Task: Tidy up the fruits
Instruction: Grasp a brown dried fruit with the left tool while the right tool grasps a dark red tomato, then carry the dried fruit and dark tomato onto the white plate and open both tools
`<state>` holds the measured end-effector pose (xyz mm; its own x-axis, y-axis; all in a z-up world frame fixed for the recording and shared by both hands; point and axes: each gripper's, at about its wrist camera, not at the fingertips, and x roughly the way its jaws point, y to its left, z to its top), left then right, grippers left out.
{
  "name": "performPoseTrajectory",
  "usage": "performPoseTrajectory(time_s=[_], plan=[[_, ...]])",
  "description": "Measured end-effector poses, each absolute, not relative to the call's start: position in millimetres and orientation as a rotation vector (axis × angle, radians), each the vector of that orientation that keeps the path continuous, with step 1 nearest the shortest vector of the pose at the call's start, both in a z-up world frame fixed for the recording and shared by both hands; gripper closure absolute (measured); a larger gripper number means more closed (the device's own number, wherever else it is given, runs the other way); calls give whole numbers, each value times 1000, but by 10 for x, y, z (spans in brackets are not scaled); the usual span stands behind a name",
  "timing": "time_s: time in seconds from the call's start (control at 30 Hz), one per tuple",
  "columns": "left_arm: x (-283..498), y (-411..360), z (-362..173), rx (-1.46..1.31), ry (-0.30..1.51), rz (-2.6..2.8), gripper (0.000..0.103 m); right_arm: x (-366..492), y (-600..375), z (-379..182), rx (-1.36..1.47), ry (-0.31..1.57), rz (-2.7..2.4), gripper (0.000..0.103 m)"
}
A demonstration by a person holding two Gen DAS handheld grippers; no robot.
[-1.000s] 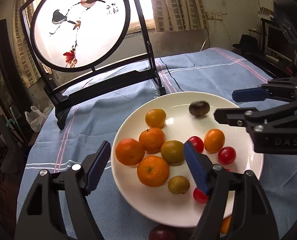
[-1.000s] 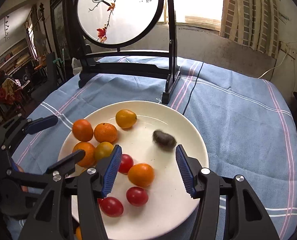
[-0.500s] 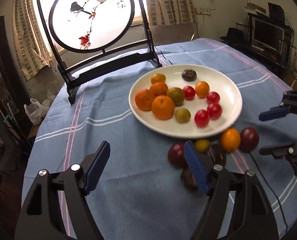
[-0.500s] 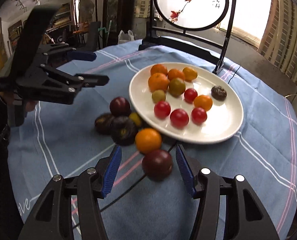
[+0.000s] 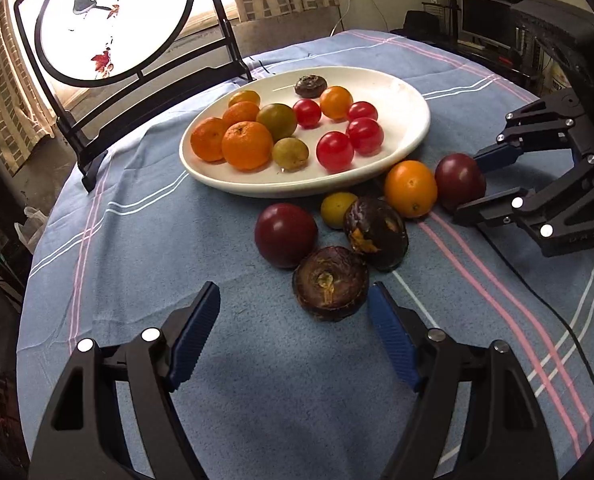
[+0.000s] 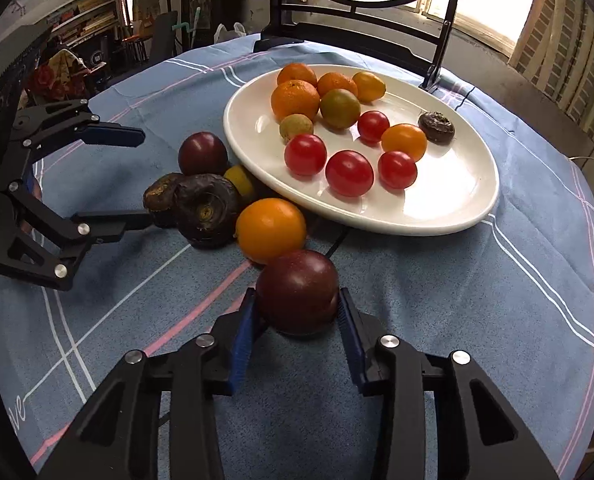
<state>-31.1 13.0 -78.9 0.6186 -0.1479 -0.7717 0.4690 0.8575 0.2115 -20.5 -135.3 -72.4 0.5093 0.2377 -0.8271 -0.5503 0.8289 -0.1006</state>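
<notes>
A white plate (image 5: 409,92) (image 6: 449,208) on the blue cloth holds oranges, cherry tomatoes and one dark wrinkled fruit. Beside it on the cloth lie two dark red plums, an orange (image 5: 411,188) (image 6: 271,230), a small yellow fruit and two dark wrinkled fruits. My right gripper (image 6: 297,316) (image 5: 473,188) has its pads against both sides of one dark red plum (image 6: 297,290) (image 5: 459,181) that rests on the cloth. My left gripper (image 5: 293,312) (image 6: 137,178) is open and empty, just short of a dark wrinkled fruit (image 5: 331,282) (image 6: 161,198).
A round painted screen on a black stand (image 5: 113,20) stands behind the plate at the table's far side. A black cable (image 5: 553,312) runs over the cloth at the right. Furniture and a monitor (image 5: 485,20) lie beyond the table edge.
Both grippers pulled back from over the plate and came down toward the loose fruit on the cloth. The right gripper's jaws narrowed around the dark red plum. The left stayed open.
</notes>
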Motion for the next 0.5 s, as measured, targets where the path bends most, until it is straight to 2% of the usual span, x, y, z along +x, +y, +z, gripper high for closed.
performPoseTrajectory(time_s=[0.1, 0.27, 0.33, 0.5], plan=[[-267, 65, -840, 422, 848, -391, 29, -226, -1434, -682, -346, 916, 485, 63], [-190, 28, -891, 398, 876, -416, 39, -275, -1525, -622, -323, 900, 475, 63], [-190, 22, -886, 361, 903, -461, 61, -289, -1533, -619, -317, 902, 478, 63], [-299, 36, -794, 351, 885, -451, 61, -350, -1547, -564, -302, 886, 483, 63]])
